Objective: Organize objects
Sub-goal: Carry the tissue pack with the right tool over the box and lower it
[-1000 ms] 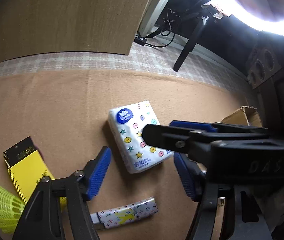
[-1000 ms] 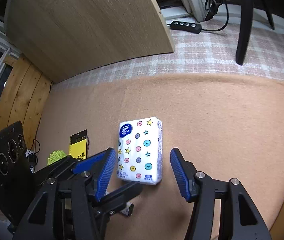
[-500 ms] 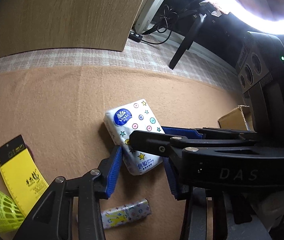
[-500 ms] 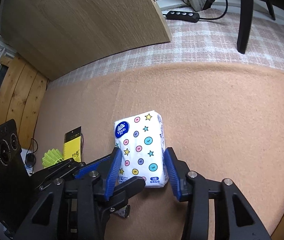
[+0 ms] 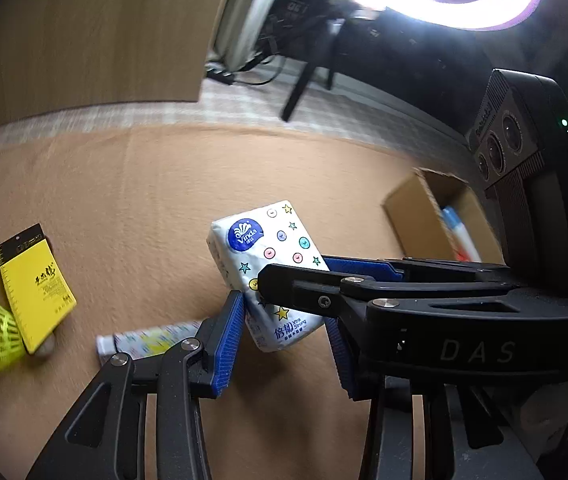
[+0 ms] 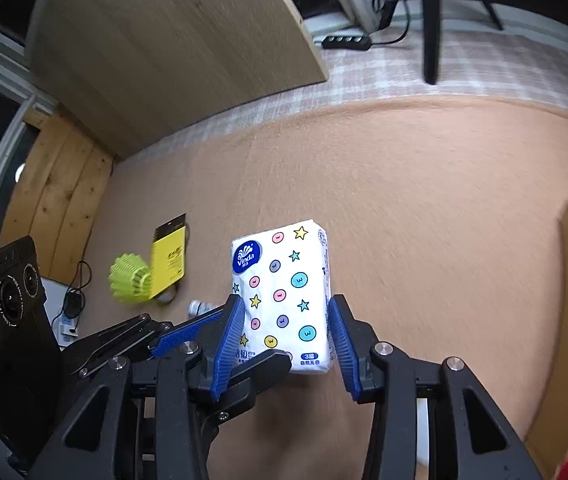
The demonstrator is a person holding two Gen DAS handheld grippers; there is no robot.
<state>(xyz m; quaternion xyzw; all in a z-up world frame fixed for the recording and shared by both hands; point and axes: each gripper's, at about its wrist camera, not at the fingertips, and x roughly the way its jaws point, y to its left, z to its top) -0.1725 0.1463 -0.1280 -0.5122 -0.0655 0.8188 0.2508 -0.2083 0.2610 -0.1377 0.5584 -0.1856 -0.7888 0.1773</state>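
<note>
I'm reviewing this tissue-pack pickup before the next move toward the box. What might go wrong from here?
1. The tissue pack is soft and both the right gripper and the left gripper pinch only its near end, so it may sag or slip out.
2. With both grippers crossed on one pack, uneven motion could twist or tear the wrapper.
3. The cardboard box already holds items, so the pack may catch on its rim.

Glossy plastic-wrapped tissue pack (image 6: pixel 284 292), matt fuzzy tan cloth (image 6: pixel 423 208), pale wood-grain board (image 6: pixel 172 40).
</note>
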